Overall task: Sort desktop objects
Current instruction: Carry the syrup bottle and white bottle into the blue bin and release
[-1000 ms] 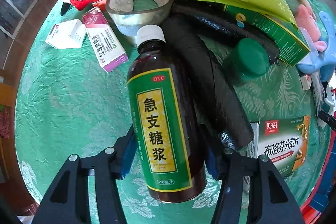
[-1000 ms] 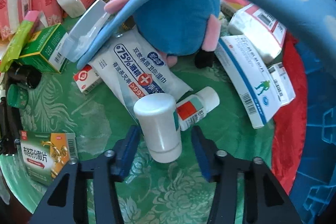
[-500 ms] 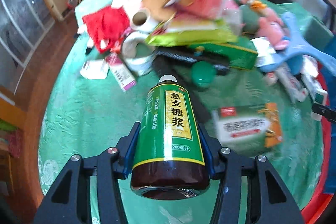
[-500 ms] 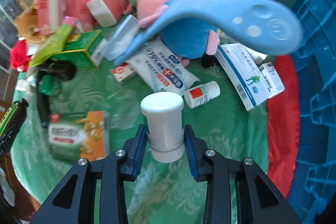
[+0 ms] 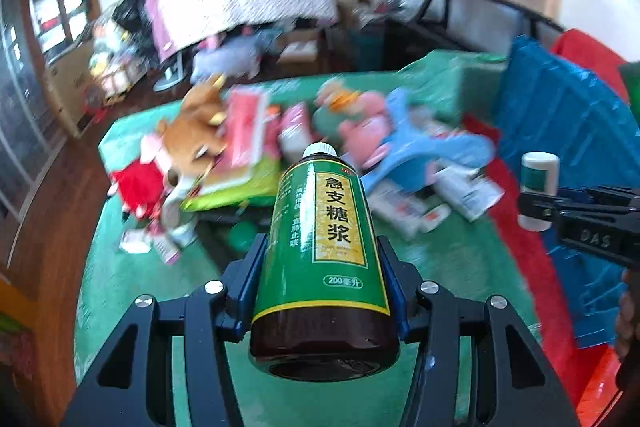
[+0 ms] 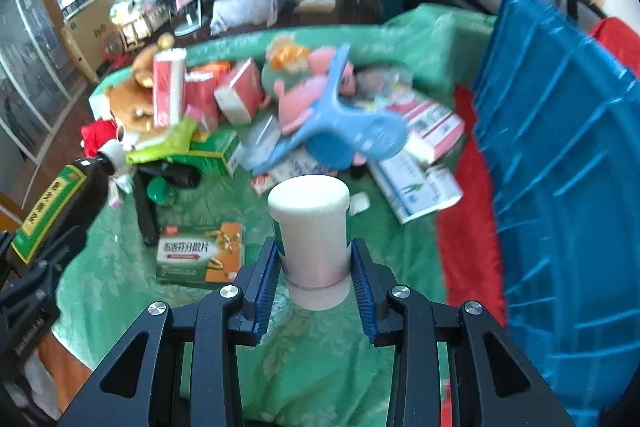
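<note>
A brown syrup bottle (image 5: 324, 247) with a green and yellow label and a white cap is clamped between the blue pads of my left gripper (image 5: 321, 255), cap pointing away, well above the green tablecloth (image 5: 460, 259). My right gripper (image 6: 316, 259) is shut on a white plastic pill bottle (image 6: 310, 223) with a green label band, also held in the air. In the left wrist view that pill bottle (image 5: 538, 183) shows at the right edge. In the right wrist view the syrup bottle (image 6: 56, 203) shows at the left edge.
A blue plastic crate (image 6: 560, 147) stands at the right with red cloth (image 6: 468, 227) beside it. On the table lie a green and orange medicine box (image 6: 200, 253), a blue plastic piece (image 6: 344, 131), plush toys (image 5: 192, 143) and several cartons. A cluttered room lies beyond.
Both grippers rose well above the table with their bottles. The right gripper closed on the white pill bottle, which had lain between its open fingers. The syrup bottle left the tabletop.
</note>
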Tool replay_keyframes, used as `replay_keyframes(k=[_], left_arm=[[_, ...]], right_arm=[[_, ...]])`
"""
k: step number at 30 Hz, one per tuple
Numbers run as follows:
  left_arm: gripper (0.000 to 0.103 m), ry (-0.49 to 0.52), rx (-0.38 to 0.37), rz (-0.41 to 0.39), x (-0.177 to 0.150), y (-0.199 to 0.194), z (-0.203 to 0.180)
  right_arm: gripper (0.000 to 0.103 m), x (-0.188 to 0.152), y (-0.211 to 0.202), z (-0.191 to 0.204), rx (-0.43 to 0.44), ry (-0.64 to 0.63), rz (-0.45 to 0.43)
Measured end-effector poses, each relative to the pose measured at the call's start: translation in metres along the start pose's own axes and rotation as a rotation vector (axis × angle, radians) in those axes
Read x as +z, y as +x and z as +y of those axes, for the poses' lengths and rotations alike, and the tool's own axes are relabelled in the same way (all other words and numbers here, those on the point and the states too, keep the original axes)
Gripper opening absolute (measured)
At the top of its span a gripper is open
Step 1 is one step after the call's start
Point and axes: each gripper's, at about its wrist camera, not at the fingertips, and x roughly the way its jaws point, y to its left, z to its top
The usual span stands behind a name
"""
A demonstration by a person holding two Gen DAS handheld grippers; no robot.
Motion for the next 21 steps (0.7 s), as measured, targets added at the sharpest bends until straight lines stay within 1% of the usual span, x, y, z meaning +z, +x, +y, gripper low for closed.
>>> replay_keyframes(k=[5,8,12,14,15,17,21], left_arm=[[0.051,0.044,-0.065,-0.068,0.018,-0.027,-0.053],[0.051,0.094,-0.105,-0.120,0.032,-0.047,-0.093],[0.051,0.144,-0.155,-0.170,0.045,-0.067,-0.136],[0.051,0.169,-0.185,-0.192,0.049,-0.078,-0.158],[0.051,0.190,-0.205,-0.204,0.051,-0.085,-0.175],[0.051,0.222,-0.231,-0.220,0.054,-0.094,-0.199],[0.051,0.301,-0.304,-0.246,0.057,-0.113,-0.261]], right_arm=[[0.034,0.000,-0.044,-0.019,-0.042,0.025,-0.061],[0.034,-0.001,-0.073,-0.037,-0.072,0.049,-0.103],[0.034,-0.002,-0.116,-0.066,-0.119,0.089,-0.161],[0.034,-0.003,-0.131,-0.079,-0.147,0.113,-0.172],[0.034,-0.005,-0.141,-0.089,-0.177,0.144,-0.167],[0.034,-0.009,-0.158,-0.107,-0.208,0.183,-0.171],[0.034,-0.027,-0.190,-0.152,-0.277,0.275,-0.172]])
